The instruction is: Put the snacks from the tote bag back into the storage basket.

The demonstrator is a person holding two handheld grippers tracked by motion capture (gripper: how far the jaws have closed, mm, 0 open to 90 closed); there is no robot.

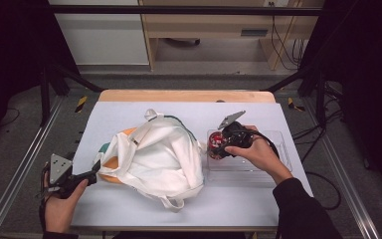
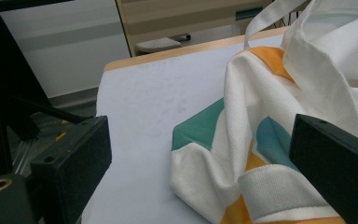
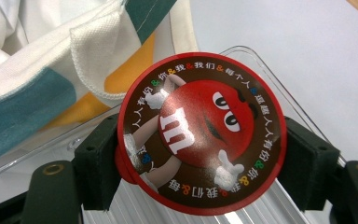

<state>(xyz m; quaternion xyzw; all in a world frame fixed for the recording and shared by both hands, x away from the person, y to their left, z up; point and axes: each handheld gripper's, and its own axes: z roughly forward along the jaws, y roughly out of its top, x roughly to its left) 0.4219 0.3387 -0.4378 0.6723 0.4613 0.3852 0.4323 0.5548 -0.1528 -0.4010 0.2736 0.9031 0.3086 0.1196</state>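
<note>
Your tub's [image 3: 200, 135] body hides beneath its lid; the bag [image 1: 154, 159] covers whatever lies inside and under it.

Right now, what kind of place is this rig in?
Probably a lab data-collection station, not a home: a black metal frame surrounds the covered table, loose cables hang behind, and the person works with a hand-held gripper holding a red candy tub.

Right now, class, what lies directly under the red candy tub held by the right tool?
Under the red candy tub is the clear plastic tray on the white table. The tub's base is hidden by its lid.
</note>
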